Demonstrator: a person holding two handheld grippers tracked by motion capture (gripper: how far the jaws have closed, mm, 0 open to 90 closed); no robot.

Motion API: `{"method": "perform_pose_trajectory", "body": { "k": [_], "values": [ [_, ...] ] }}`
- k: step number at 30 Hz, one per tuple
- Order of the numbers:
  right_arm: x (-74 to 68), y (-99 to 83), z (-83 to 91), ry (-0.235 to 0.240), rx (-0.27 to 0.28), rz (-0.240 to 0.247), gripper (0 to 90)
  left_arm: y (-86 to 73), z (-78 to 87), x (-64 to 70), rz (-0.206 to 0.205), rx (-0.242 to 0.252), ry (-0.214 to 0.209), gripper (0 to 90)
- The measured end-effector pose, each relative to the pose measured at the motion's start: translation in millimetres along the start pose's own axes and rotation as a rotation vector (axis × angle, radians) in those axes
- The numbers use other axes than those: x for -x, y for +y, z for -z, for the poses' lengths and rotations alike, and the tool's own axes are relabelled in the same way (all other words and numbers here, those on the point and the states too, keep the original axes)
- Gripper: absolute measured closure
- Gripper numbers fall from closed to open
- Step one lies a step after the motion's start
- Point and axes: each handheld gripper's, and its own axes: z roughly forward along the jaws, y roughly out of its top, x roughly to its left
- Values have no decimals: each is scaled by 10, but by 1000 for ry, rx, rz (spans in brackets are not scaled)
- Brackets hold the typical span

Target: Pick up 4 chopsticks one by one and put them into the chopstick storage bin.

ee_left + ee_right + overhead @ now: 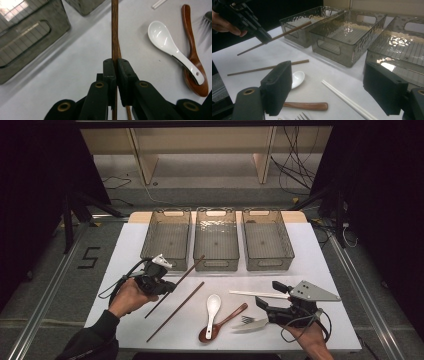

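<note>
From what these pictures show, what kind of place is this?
Probably a lab or recording workspace, not a kitchen: a white-covered table stands on a bare floor with loose cables behind it. Three empty bins face the cutlery, and the left gripper grips a brown chopstick.

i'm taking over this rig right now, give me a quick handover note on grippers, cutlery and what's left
Left gripper: shut on a brown chopstick, lifted off the table.
Right gripper: open, holding nothing, near the white chopsticks.
On the table: second brown chopstick, white spoon, wooden spoon, fork.
The three bins are all empty, so nothing is sorted yet; everything is left.
</note>
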Motion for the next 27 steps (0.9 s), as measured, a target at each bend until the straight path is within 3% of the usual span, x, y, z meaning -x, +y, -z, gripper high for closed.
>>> {"method": "perform_pose_trajectory", "body": {
  "k": [18, 27],
  "values": [
    [13, 0, 10, -2, 9, -9, 244, 301, 257, -327, 72, 160, 30, 845],
    [18, -2, 12, 2, 10, -13, 244, 546, 370, -602, 109, 225, 94, 845]
  ]
}}
